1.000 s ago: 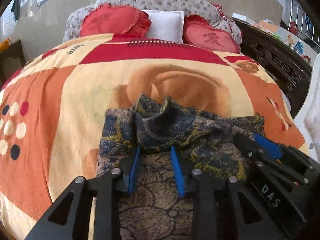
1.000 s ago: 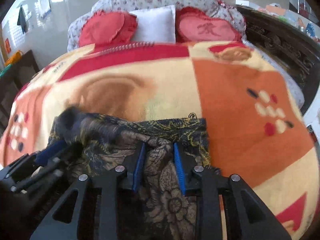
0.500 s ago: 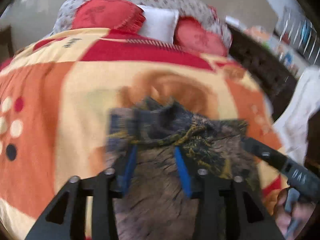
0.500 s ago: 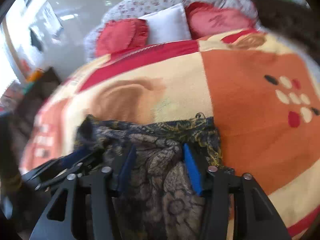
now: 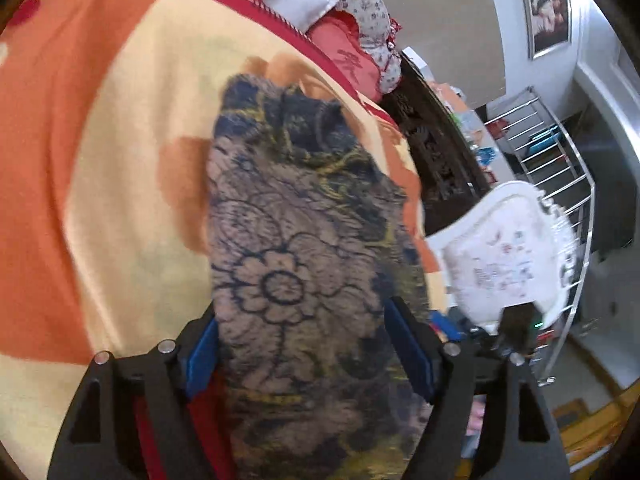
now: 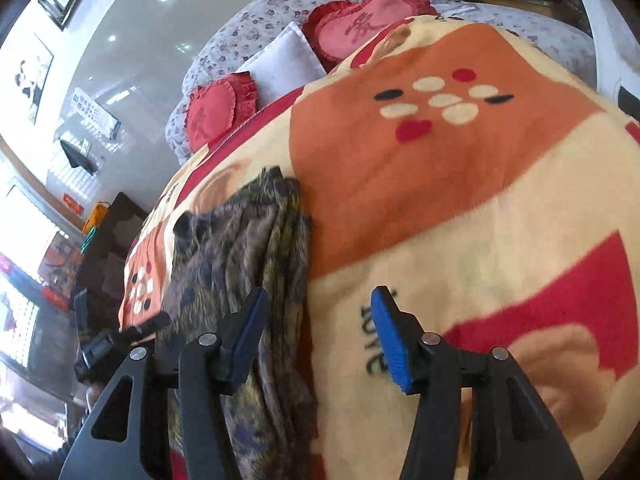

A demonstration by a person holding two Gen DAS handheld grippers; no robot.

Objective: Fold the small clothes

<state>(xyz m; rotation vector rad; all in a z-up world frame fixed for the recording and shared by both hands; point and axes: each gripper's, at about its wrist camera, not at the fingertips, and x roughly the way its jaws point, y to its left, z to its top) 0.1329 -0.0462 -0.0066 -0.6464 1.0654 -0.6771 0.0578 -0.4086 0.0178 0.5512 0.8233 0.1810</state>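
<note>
A dark blue and tan flower-patterned garment [image 5: 304, 256] lies folded in a long strip on the orange and cream blanket [image 5: 100, 160]. My left gripper [image 5: 308, 344] is open wide, its blue pads on either side of the garment's near end, not closed on it. In the right wrist view the garment [image 6: 244, 248] lies at the left. My right gripper [image 6: 320, 332] is open and empty above the blanket [image 6: 460, 220], its left finger [image 6: 248, 320] over the garment's right edge. The left gripper [image 6: 116, 340] shows at the left of that view.
Red heart cushions [image 6: 360, 28] and a white pillow [image 6: 280, 64] sit at the head of the bed. A dark carved bed frame [image 5: 436, 152] runs along the right side, with a white chair back [image 5: 504, 256] and a metal rack [image 5: 560, 168] beyond it.
Both grippers opened wide and let go of the garment. Both tilted and swung outward, the left view turning right, the right view turning left. The garment now lies flatter and narrower.
</note>
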